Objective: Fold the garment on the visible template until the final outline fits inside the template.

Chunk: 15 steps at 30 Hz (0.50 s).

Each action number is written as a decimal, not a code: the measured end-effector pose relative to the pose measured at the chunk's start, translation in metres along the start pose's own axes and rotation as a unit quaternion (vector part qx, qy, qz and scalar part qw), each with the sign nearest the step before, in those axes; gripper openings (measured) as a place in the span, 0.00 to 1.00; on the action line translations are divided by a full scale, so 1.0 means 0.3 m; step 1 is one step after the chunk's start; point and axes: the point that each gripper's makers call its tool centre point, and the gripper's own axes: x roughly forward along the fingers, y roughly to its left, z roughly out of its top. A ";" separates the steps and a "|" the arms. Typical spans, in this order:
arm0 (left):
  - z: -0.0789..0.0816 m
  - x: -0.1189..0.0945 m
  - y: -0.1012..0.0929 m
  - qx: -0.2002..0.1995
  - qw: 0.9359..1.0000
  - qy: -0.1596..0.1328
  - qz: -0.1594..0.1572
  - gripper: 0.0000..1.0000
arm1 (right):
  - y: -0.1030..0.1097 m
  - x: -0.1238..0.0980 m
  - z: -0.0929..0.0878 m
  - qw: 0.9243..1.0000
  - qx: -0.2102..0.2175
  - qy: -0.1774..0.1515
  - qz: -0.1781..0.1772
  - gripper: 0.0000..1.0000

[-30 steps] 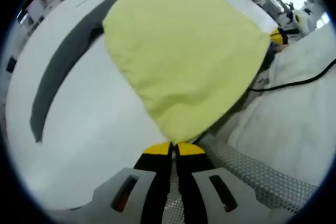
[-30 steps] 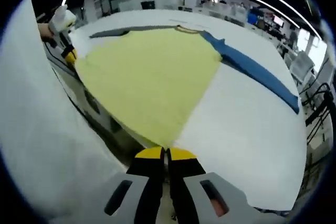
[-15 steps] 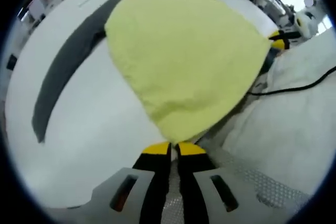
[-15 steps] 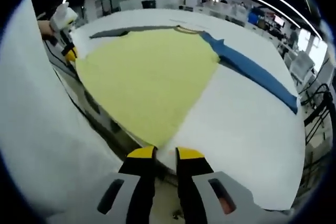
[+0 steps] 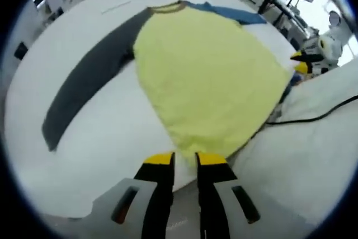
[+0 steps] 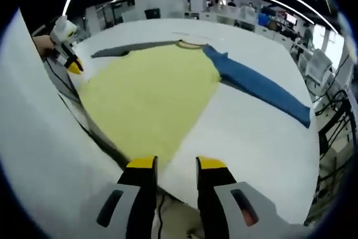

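A long-sleeved shirt lies flat on the white table (image 5: 106,155), its yellow body (image 5: 207,76) spread toward me. In the left gripper view its grey sleeve (image 5: 89,76) stretches left and its blue sleeve (image 5: 235,12) runs off at the top. My left gripper (image 5: 185,159) is open, just short of the hem's near corner, holding nothing. The right gripper view has the yellow body (image 6: 151,96), the blue sleeve (image 6: 257,85) and the grey sleeve (image 6: 126,47). My right gripper (image 6: 176,164) is open at the table's near edge, just off the other hem corner.
A person's white clothing (image 5: 313,160) fills the side beside the table edge, with a black cable (image 5: 313,117) across it. Each gripper appears in the other's view at the hem's far end, the right gripper (image 5: 305,64) and the left gripper (image 6: 66,46). Desks and chairs (image 6: 327,65) stand beyond the table.
Both grippers were shut on the yellow hem corners a second ago. The right opened first, then the left, and both have drawn back a little. The hem now rests on the table.
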 end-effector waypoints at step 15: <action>0.158 -0.132 0.022 -0.061 0.993 -0.097 0.029 0.33 | -0.183 -0.091 0.183 0.990 0.109 -0.084 -0.042 0.50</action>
